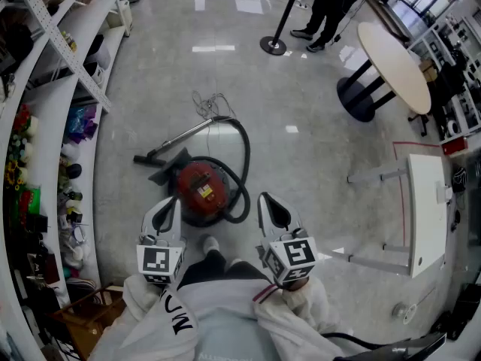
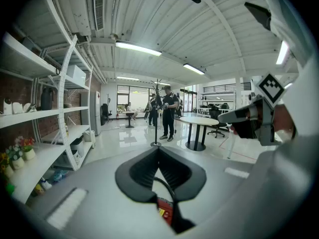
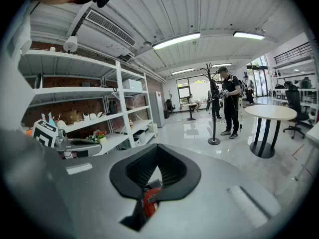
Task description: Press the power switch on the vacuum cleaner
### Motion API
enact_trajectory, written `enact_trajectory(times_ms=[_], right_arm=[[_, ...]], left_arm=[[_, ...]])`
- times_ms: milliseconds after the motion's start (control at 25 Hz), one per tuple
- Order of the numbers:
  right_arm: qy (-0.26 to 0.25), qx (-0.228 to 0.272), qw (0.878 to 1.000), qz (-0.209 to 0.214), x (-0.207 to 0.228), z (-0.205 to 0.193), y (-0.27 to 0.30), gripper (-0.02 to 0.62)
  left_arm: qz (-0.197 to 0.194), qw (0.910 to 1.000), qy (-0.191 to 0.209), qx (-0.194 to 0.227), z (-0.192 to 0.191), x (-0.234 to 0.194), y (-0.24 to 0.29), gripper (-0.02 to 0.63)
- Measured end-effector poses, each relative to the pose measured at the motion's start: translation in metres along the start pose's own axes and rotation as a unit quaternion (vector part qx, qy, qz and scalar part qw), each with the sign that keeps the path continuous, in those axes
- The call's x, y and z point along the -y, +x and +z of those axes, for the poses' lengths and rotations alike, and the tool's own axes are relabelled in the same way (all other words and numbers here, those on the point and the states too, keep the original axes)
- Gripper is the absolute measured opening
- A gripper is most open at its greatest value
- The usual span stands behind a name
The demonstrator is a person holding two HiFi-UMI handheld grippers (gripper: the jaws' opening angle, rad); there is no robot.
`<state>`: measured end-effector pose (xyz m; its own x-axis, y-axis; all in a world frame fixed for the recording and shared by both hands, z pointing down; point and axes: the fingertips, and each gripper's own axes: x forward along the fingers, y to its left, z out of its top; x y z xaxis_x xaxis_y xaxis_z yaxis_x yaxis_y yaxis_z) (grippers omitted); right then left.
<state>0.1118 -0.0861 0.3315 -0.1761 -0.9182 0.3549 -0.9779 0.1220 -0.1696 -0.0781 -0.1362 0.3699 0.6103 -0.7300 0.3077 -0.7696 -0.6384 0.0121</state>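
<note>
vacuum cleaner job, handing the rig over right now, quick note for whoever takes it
Left gripper: jaws together, holding nothing, held above the near left edge of the vacuum cleaner.
Right gripper: jaws together, holding nothing, just right of the canister.
The red vacuum cleaner sits on the floor straight ahead, with its hose looped round the right side and its wand lying away to the left.
Done: grippers brought over the canister; neither touches it.
Left: find the power switch, which can't be made out from here, then lower one gripper and press it.
</note>
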Motion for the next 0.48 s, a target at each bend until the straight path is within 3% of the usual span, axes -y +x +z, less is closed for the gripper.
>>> enact_trajectory(times_ms=[480], right_arm=[[-0.005,-0.005,1.000,0.007,0.006,-0.007,-0.009,0.000]], left_arm=[[0.005,1.0000,-0.002,0.000,-0.006,0.012,-0.001,0.000]])
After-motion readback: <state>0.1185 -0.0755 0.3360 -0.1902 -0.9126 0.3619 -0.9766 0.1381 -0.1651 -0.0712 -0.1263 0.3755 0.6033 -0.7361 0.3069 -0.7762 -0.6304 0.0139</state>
